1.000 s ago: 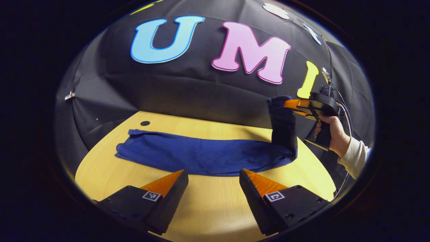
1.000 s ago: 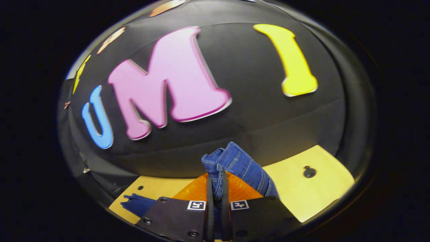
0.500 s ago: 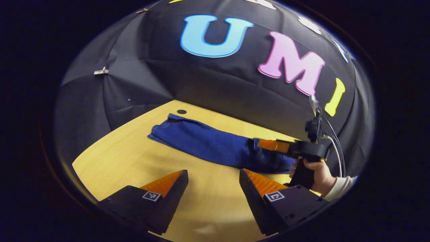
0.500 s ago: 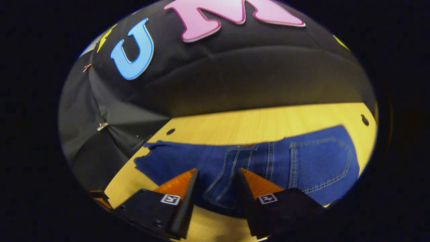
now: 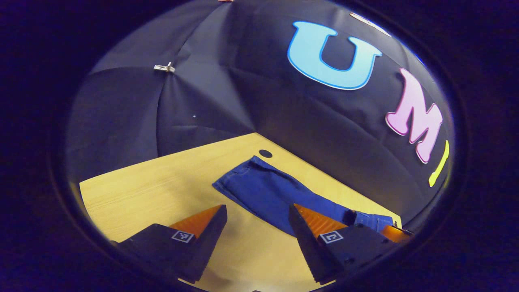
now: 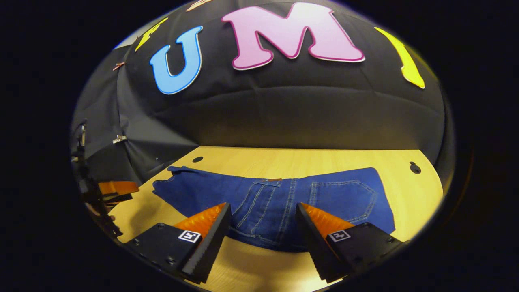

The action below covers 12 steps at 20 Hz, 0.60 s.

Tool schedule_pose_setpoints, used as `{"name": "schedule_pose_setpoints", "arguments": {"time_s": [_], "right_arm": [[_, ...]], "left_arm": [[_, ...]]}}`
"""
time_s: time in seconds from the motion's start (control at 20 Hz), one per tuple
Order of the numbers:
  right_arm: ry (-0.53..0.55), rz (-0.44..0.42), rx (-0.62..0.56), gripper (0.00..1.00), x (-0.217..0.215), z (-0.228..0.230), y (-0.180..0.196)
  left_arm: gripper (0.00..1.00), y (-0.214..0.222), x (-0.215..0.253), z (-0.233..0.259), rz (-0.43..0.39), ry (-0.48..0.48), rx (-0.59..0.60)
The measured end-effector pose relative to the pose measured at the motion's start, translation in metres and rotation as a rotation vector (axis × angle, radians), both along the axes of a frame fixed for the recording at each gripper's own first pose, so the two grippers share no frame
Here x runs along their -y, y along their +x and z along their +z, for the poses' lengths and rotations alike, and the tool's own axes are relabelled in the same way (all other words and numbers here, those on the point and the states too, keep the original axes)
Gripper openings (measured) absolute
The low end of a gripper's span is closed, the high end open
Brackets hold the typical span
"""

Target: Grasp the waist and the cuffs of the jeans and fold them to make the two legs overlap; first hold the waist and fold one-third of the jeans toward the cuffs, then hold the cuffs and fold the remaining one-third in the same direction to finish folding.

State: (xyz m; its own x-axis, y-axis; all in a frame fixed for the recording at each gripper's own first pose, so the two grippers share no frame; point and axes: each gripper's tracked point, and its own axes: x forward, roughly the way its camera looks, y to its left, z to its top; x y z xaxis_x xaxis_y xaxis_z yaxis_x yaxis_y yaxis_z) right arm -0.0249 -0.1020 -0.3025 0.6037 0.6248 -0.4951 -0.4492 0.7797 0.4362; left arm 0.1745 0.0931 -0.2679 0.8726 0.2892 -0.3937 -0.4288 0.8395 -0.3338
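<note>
On the yellow wooden table [image 6: 284, 156] the jeans [image 6: 279, 198] lie flat, the waist part folded over onto the legs so a back pocket [image 6: 340, 198] faces up toward four o'clock of the right gripper view. The cuffs [image 6: 170, 182] reach out at nine o'clock, near a small dark hole [image 6: 197, 159] in the tabletop. The right gripper [image 6: 261, 231] hovers just before the folded edge, its fingers spread wide and holding nothing. In the left gripper view the left gripper [image 5: 257, 227] is likewise parted and empty above bare wood, the cuff end [image 5: 243, 178] lying at twelve o'clock ahead of it.
</note>
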Motion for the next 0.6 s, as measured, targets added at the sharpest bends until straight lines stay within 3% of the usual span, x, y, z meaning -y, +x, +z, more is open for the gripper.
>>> {"name": "schedule_pose_setpoints", "arguments": {"time_s": [0.3, 0.5, 0.6], "right_arm": [[-0.064, -0.015, 0.067, 0.97, 0.04, -0.001, -0.021], [-0.089, 0.009, 0.007, 0.97, 0.047, -0.013, -0.047], [-0.078, -0.004, 0.021, 0.98, 0.048, -0.013, -0.05]], "left_arm": [[0.96, 0.051, -0.062, -0.042, 0.171, 0.034, -0.042], [0.95, 0.065, -0.062, -0.073, 0.17, 0.028, -0.118], [0.95, 0.076, -0.061, -0.072, 0.174, 0.026, -0.085]]}}
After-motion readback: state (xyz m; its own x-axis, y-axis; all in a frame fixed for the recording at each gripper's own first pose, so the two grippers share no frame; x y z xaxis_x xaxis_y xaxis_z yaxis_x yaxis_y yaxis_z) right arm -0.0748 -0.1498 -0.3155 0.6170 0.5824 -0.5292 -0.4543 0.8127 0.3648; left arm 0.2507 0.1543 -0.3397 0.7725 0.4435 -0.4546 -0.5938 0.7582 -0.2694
